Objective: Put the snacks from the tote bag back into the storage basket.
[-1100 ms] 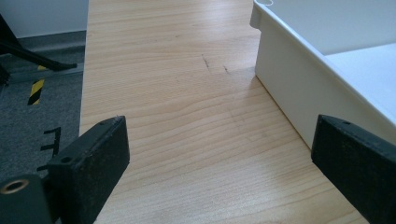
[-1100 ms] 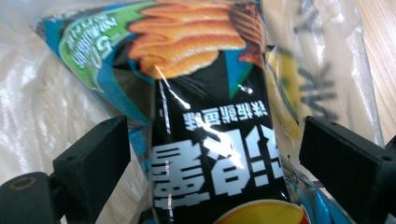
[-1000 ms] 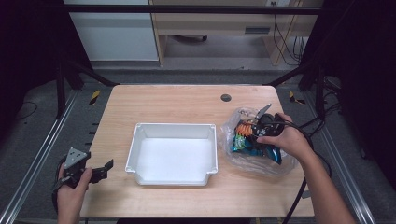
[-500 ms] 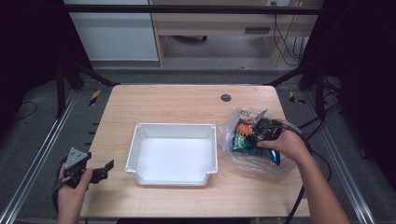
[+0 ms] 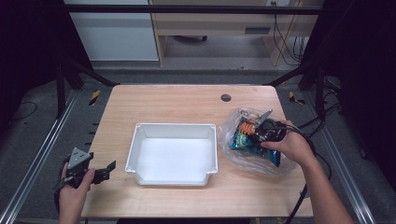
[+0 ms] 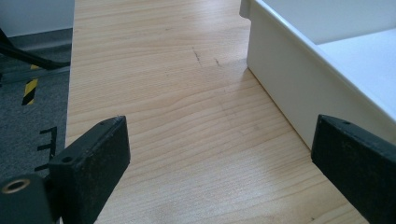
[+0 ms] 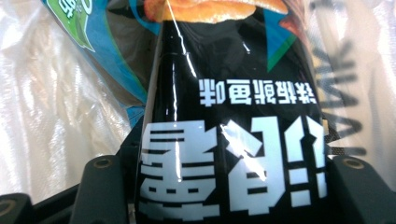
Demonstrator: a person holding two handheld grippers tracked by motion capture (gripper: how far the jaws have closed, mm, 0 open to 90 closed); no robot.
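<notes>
r gripper (image 5: pixel 259 131) fingers pinch black snack pack (image 7: pixel 233 140) inside clear bag (image 5: pixel 236 156); white bin (image 5: pixel 140 140) lies to its left. l gripper (image 5: pixel 100 171) fingers spread (idle, surface edge).

One white tray (image 5: pixel 140 161), one plastic bag (image 5: pixel 233 149), two claws.

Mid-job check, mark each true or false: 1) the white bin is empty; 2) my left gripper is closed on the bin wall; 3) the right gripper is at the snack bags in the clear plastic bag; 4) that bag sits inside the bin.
1) True: the white rectangular plastic bin holds nothing.
2) False: the left gripper is open over the bare wooden table, beside the bin.
3) True: the right gripper has a black snack packet between its jaws.
4) False: the clear plastic bag lies on the table, right of the bin.
</notes>
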